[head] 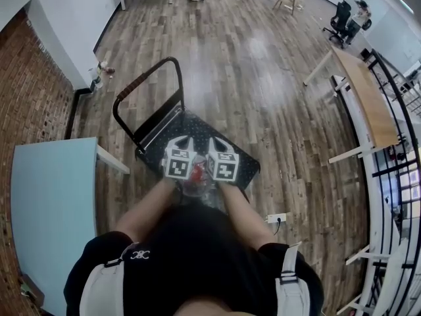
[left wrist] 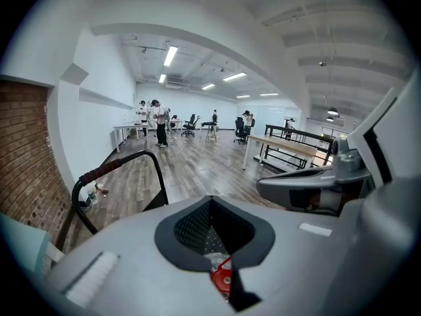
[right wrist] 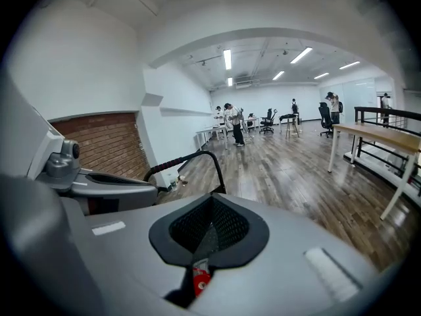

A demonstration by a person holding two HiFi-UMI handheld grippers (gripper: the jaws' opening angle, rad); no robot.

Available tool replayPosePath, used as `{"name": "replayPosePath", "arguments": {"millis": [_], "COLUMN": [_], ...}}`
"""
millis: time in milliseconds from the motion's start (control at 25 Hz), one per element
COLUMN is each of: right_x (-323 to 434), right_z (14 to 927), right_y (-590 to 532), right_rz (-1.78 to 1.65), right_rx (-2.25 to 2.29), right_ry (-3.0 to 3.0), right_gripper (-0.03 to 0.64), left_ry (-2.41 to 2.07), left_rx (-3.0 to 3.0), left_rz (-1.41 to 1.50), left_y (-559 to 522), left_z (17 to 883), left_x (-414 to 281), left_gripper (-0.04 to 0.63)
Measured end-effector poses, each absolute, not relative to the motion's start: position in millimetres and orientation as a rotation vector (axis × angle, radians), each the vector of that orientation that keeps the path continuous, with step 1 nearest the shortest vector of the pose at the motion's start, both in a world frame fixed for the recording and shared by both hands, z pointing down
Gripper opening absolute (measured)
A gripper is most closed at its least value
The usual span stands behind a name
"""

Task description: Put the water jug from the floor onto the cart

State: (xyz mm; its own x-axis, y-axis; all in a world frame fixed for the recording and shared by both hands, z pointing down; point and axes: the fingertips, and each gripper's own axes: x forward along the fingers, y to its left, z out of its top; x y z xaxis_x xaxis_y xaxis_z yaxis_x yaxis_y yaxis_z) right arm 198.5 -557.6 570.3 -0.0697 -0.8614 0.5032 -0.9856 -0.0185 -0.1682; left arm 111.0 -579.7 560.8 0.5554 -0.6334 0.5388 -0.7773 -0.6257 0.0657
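The left gripper (left wrist: 212,239) and right gripper (right wrist: 207,239) both have their jaws pressed together, each apparently pinching the water jug (head: 197,184) up by its red cap (left wrist: 222,280), though the exact part caught is hard to make out. The jug hangs between them, off the floor (head: 263,64), by the near end of the cart (head: 231,155). Lifting looks done; carrying it over the deck and setting it down remain.

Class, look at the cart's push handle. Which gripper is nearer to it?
Left. The left gripper sits just below and right of the cart handle. The right gripper is further right, beyond the water jug between them.
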Motion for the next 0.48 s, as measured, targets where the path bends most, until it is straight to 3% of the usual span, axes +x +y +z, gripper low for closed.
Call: {"name": "replayPosePath", "arguments": {"millis": [480], "right_x": [209.4], "right_z": [579.4], "right_y": [-558.8], "right_rz": [0.775], "right_rx": [1.946], "right_ry": [-2.011], "right_gripper": [0.012], "left_ry": [-1.187], "left_rx": [2.467], "left_rz": [0.705], "left_y": [-585.0], "left_z": [564.3], "left_x": [110.3], "left_gripper": [0.002]}}
